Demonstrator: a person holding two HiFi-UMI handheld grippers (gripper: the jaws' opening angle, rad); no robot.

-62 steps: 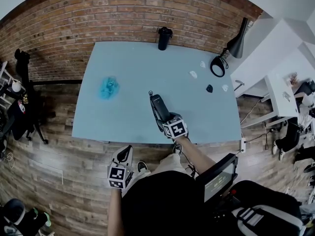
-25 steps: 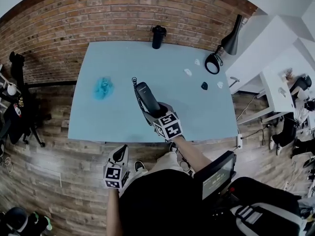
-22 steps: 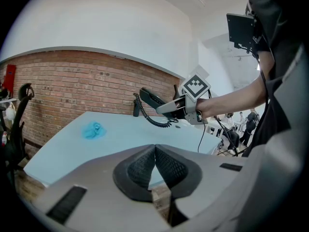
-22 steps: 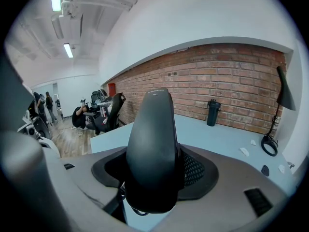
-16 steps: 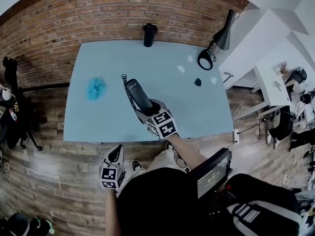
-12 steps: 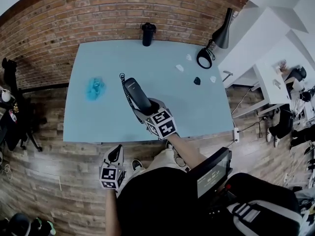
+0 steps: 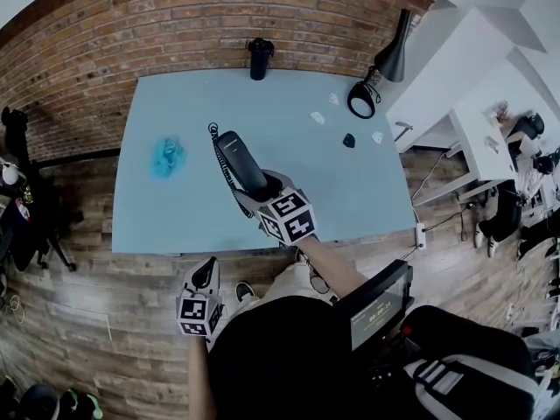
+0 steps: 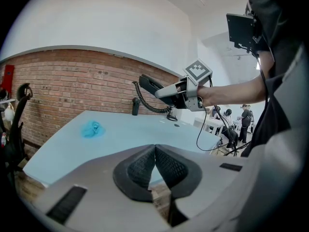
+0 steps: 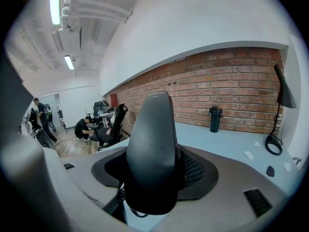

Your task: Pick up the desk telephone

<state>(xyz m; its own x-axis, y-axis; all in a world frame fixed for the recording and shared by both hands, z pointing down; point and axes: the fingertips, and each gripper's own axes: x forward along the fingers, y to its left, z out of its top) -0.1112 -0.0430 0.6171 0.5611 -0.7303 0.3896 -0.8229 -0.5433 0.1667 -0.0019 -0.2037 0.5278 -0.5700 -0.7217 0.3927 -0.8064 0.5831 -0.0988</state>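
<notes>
Pale blue covers the table (image 7: 367,191), which stands against a brick wall (image 7: 219,16). Far left on it lies a crumpled blue wad (image 7: 168,157). Below the table's near edge, the left gripper (image 7: 206,271) hangs over the wooden floor; its own view shows the ribbed pads pressed together with nothing between them. Further right, the black telephone handset (image 7: 241,163) is clamped at its near end between the pads of the right gripper (image 7: 264,189), a coiled cord (image 7: 220,160) running along its left side. Only the left gripper view shows that the handset is held well clear of the tabletop, the cord sagging beneath it. At the back edge stands a black bottle (image 7: 258,58). To the right lie small white scraps (image 7: 318,117) and a dark lump (image 7: 348,140), then a black lamp (image 7: 389,55). Neither handset nor bottle shows readable lettering; the gripper cubes carry only black-and-white squares, and the text on a screen (image 7: 378,309) near the person's body is too small to read. People far off show only in the gripper views.
</notes>
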